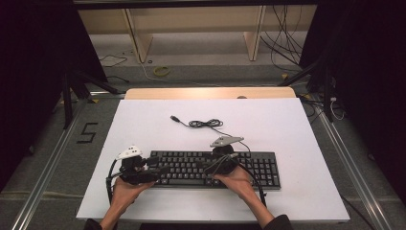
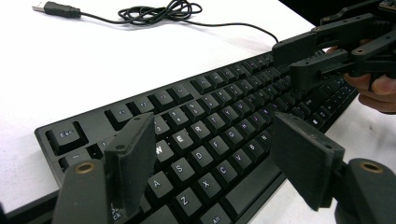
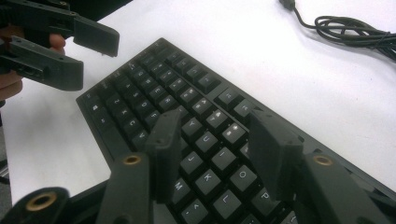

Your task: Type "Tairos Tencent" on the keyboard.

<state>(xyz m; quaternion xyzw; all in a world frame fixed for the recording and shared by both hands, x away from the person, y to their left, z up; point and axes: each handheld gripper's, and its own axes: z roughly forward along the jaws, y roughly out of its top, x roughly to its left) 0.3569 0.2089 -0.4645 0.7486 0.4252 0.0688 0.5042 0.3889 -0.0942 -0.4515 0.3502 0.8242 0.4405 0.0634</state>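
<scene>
Counter: a white rectangular counter [image 1: 143, 120] is seen in the high view, with a strip of pale wood along its far edge.

Keyboard: a black full-size keyboard with white-lettered keys [image 1: 191, 167] is laid flat on the near half of the counter, its long side parallel to the near edge; a band of bare white is left between it and that edge.

Cable: a thin black cable with a loosely coiled middle [image 1: 206, 123] is laid on the counter beyond the keyboard, ending in a black USB plug [image 1: 175, 118] toward the far left; the cable is run back to the keyboard's far right side.

Left tool: the black two-jaw left tool [image 2: 219, 151] is held over the keyboard's left end, its jaws spread wide apart with nothing between them; the keys around W, E, S and D are seen through the gap.

Right tool: the black two-jaw right tool [image 3: 212, 149] is held above the middle of the keyboard, jaws parted and empty, over the J, K, U and I keys.

Open room: wide bare counter is left to the left, to the right and beyond the keyboard, apart from the cable.

Hands: the left hand [image 1: 125, 189] and the right hand [image 1: 239, 181] are brought in from the near edge.
</scene>
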